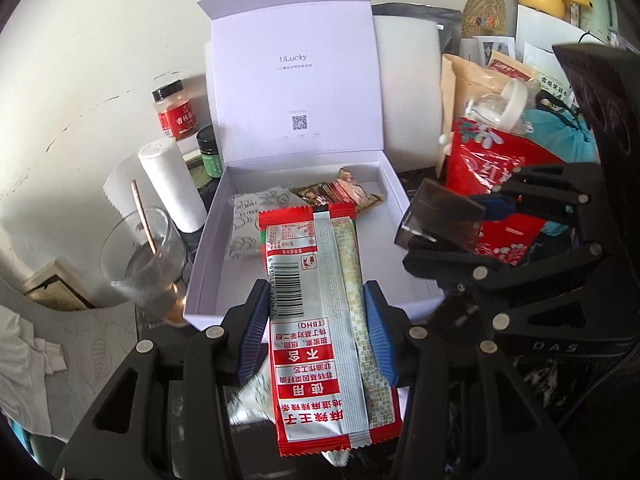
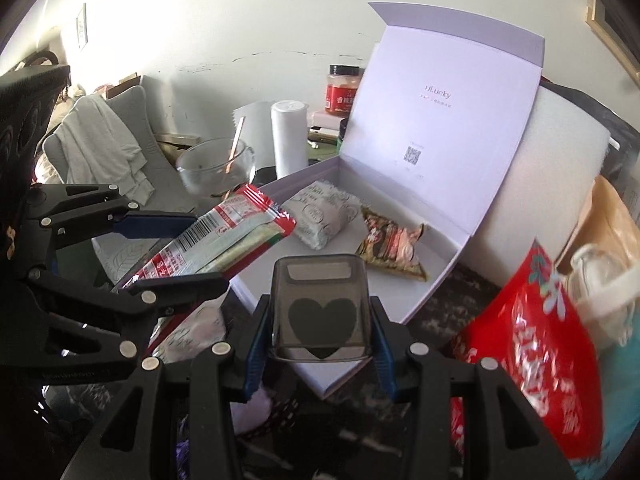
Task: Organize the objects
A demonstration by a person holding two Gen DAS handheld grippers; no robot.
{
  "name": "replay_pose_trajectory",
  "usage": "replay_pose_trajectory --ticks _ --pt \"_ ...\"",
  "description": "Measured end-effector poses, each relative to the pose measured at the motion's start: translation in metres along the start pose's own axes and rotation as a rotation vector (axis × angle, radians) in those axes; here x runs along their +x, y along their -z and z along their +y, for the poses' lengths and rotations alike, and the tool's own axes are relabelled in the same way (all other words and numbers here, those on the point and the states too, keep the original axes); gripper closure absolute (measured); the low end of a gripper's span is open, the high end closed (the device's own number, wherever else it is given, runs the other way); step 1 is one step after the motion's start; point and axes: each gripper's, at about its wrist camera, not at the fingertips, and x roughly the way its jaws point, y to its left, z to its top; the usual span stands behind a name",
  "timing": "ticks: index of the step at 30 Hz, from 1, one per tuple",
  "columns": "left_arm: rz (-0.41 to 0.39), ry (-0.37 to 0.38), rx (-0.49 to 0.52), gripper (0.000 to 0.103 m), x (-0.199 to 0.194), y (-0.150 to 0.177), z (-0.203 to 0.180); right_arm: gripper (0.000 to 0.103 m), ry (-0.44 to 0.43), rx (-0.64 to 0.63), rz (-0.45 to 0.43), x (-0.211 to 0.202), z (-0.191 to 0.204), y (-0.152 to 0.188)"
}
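Two grippers: both of yours are loaded, each clamped on one item.
Left gripper (image 1: 316,332): its blue pads squeeze the long red snack packet (image 1: 320,320), which juts over the near edge of the white box (image 1: 400,196).
Right gripper (image 2: 318,344): closed on the smoky clear case (image 2: 319,306) with a dark heart, held just before the box's near corner.
Box: lid up; you see a white patterned pouch (image 1: 244,220) and a brown wrapped snack (image 1: 344,194) lying at its far end.
Left of box: glass cup (image 1: 140,256), white paper roll (image 1: 172,184), red jar (image 1: 174,110).
Right of box: red bag (image 2: 532,340).
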Motion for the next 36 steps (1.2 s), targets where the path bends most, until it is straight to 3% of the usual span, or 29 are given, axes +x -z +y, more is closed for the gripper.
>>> replay_pose_trajectory --ticks 15,36 --pt "0.025 -0.042 0.047 0.058 0.063 -0.043 0.028 0.057 0.023 -0.018 0.03 0.051 -0.032 -0.042" --pt "0.066 -0.013 0.082 0.058 0.143 -0.073 0.054 0.057 0.047 0.035 0.094 0.129 -0.065 -0.069"
